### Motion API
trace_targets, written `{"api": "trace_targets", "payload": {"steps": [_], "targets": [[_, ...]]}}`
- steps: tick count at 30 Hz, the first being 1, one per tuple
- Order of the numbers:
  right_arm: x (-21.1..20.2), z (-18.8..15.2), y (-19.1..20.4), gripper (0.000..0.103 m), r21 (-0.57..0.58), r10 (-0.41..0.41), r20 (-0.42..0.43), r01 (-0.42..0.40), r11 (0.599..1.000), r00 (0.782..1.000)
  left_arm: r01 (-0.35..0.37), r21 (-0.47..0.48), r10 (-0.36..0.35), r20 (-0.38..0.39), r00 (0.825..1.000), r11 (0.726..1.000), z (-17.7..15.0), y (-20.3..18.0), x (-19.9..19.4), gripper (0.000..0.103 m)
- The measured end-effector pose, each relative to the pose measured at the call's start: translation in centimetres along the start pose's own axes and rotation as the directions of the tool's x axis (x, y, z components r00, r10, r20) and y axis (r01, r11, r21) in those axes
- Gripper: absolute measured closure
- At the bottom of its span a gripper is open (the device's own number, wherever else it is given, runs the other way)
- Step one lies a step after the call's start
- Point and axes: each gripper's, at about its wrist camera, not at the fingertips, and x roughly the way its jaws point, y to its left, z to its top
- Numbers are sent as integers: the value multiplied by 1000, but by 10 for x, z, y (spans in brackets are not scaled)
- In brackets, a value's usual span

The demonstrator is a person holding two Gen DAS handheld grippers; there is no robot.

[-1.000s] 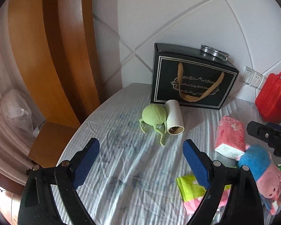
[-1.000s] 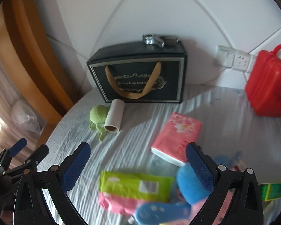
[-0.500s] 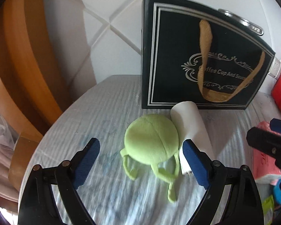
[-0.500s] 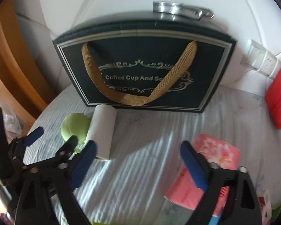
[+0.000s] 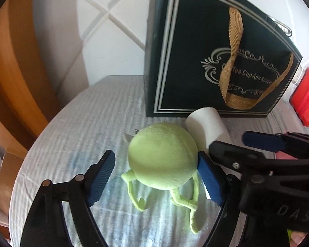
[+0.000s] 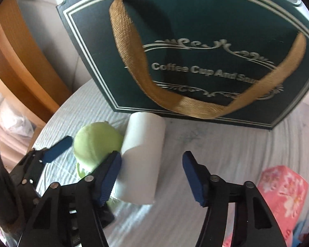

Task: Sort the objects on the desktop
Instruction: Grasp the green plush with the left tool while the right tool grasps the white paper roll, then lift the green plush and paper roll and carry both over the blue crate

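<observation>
On the table (image 5: 82,123), right in front of the box (image 5: 195,51), the left gripper (image 5: 158,177) is closing around the green plush (image 5: 162,160), pads not squeezing yet. Right gripper (image 6: 152,175) is closing over the white roll (image 6: 142,154) beside it, far pad clear.

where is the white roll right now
The white roll lies on the table in front of the dark gift bag, touching the green plush on its left, between the right gripper's closing jaws.

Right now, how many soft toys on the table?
1 in view: the green plush toy, lying between the left gripper pads, touching the white roll before the dark gift box. Others may sit outside these frames.
</observation>
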Motion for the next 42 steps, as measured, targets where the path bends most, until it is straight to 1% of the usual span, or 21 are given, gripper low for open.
{"api": "trace_targets", "payload": {"steps": [2,3,4,5,8,11,14,17,20,23,25,28,30,31,33,34,36,37,39,41,42], "targets": [[4,3,2,52,-5,5,-20,-5,1000,1000,-23,23,23,-8,1000,999,-1,-6,4,26],[7,5,3,54,-13,5,-32,-5,1000,999,-14,22,14,-16,1000,1000,-2,-7,5,38],[10,5,3,55,-17,9,-45,-10,1000,999,-10,17,11,-28,1000,1000,-3,-8,6,43],[14,6,3,57,-14,19,-60,-20,1000,998,-13,14,14,-23,1000,1000,-4,-8,4,43],[14,4,5,57,-24,14,-53,-16,1000,998,-34,27,34,-20,999,999,-7,-11,1,45],[11,1,2,57,-18,19,-49,-20,1000,999,-47,19,47,-16,999,999,-10,-11,-10,46],[-5,-5,1,57,-27,26,-21,-27,999,999,-55,19,54,7,998,998,-12,-13,-32,46],[-31,-11,2,57,-30,41,22,-40,999,999,-73,31,72,35,997,997,-13,-21,-59,46],[-67,-19,6,57,-42,47,84,-43,998,995,-88,36,86,63,994,995,-13,-32,-92,46],[-108,-28,9,57,-56,44,144,-36,998,989,-104,28,101,102,990,994,-11,-38,-135,46],[-138,-35,10,57,-62,38,185,-26,998,982,-100,19,97,122,988,995,-14,-41,-160,46],[-188,-48,15,57,-73,32,256,-14,997,966,-105,26,100,168,981,994,-13,-60,-204,46],[-223,-55,23,57,-84,28,303,-3,996,953,-88,21,83,192,978,996,-17,-71,-235,46],[-239,-59,21,57,-89,31,319,-3,996,947,-80,17,75,203,976,997,-16,-66,-252,46],[-281,-74,30,57,-91,28,364,6,996,931,-60,9,57,232,971,998,-22,-82,-285,45],[-300,-83,28,57,-88,25,383,10,996,924,-53,6,50,244,969,999,-28,-91,-302,46],[-329,-102,17,57,-84,24,410,12,996,912,-44,-3,43,267,963,999,-38,-100,-329,45],[-339,-110,14,57,-77,25,419,8,997,908,-40,0,39,276,960,999,-44,-109,-344,45],[-372,-135,8,57,-77,28,444,7,997,896,-28,18,22,292,956,999,-60,-133,-371,45],[-400,-155,3,57,-71,13,470,23,997,882,-18,33,7,304,953,999,-79,-151,-398,45],[-415,-171,-2,57,-66,6,486,29,997,874,-11,46,-4,314,949,999,-87,-164,-410,45]]}}
